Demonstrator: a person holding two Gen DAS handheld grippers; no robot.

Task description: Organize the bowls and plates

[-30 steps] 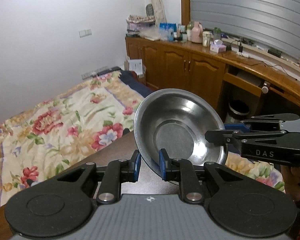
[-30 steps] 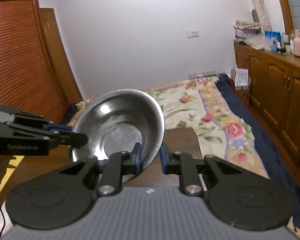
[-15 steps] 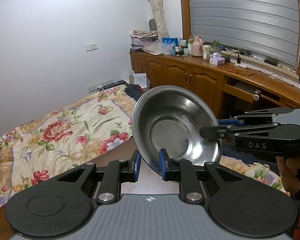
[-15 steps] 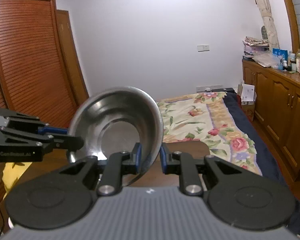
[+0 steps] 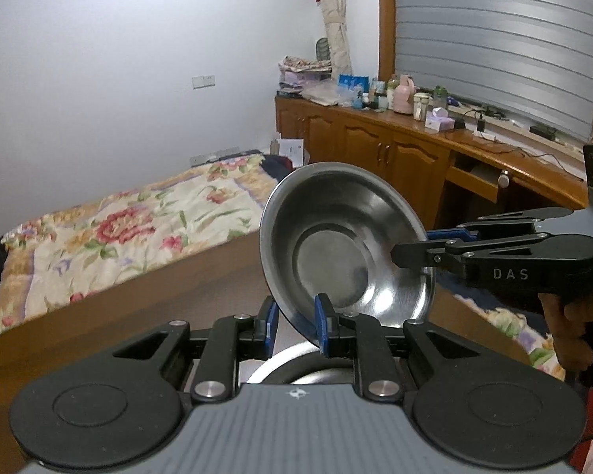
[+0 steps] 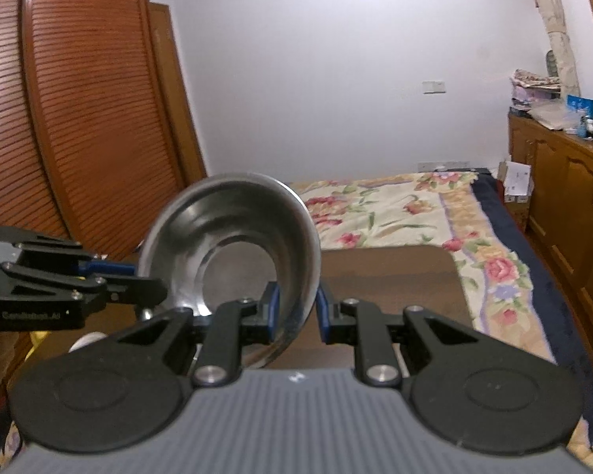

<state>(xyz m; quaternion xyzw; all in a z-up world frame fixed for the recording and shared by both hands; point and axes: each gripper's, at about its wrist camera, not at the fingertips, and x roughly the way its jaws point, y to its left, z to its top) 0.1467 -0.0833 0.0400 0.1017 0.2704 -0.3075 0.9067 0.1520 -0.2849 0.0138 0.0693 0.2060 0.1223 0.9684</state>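
bowl rim between both grippers' fingers

Brown wooden table sits low in both wrist views with its far edge against the bed, which carries a floral quilt. Directly on the table, only the rim of another steel bowl shows, just behind the left wrist camera's housing. Rest of the tabletop is mostly hidden.
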